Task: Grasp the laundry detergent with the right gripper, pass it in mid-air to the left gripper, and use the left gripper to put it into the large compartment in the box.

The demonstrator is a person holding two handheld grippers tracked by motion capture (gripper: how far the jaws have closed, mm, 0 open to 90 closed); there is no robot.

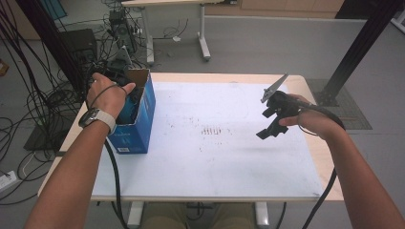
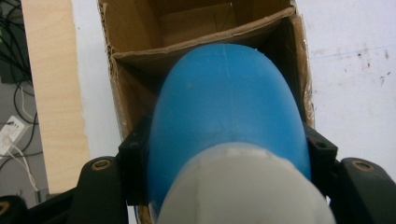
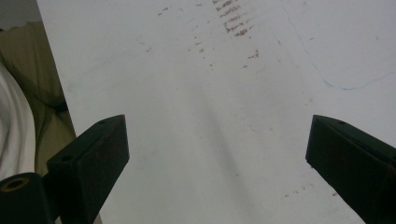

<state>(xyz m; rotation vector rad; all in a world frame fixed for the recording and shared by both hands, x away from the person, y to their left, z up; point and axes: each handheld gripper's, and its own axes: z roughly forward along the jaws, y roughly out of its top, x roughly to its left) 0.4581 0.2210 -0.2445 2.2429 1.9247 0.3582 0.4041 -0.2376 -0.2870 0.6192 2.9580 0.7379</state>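
Room first: grey floor all round, a tangle of black cables off to your left, a second table's legs beyond, a dark frame post at far right.

Your table is pale wood, covered by a white sheet with brownish smudges near its middle and a faint blue pen line. The sheet between the box and your right hand is bare.

Blue cardboard box stands open-topped at the sheet's left edge, flaps up. Its brown flaps and walls crowd close around the object.

Your left gripper sits at the box mouth, jaws clamped on a rounded blue object with a whitish end. In the left gripper view the blue object is partly down in the box opening, flanked by both jaws. What the object is, cannot tell.

Your right gripper hangs above the sheet's right half, well apart from the box, jaws spread wide, nothing between them.
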